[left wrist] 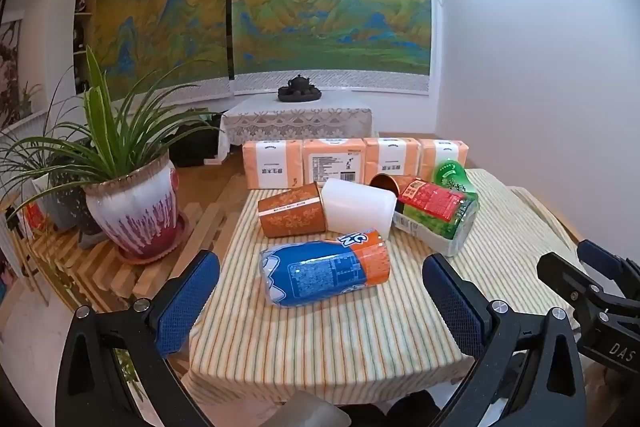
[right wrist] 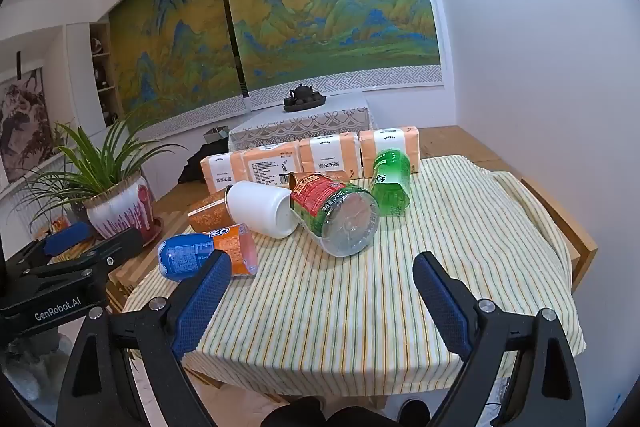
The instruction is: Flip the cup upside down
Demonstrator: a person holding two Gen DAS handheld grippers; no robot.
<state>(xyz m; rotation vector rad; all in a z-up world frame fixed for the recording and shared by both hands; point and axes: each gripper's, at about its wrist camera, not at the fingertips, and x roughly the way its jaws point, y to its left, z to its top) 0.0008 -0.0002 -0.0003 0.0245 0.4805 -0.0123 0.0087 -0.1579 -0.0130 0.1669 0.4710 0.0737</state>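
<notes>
Item, table (right wrist: 400,307): striped cloth, loose at the right edge; we judge it may drag under a sliding cup.

Item, clear bottle (right wrist: 336,217), red-green label, on its side, touching the white cup; it may roll if nudged.

Item, blue-orange bottle (left wrist: 324,269), on its side, nearest the left gripper (left wrist: 318,301); it blocks a straight reach.

Item, white cup (left wrist: 358,207): on its side mid-table, mouth against the orange paper cup (left wrist: 290,211); lifting it could disturb both neighbours.

Item, left gripper and right gripper (right wrist: 320,301): fingers wide apart, holding nothing, short of the cups.
</notes>
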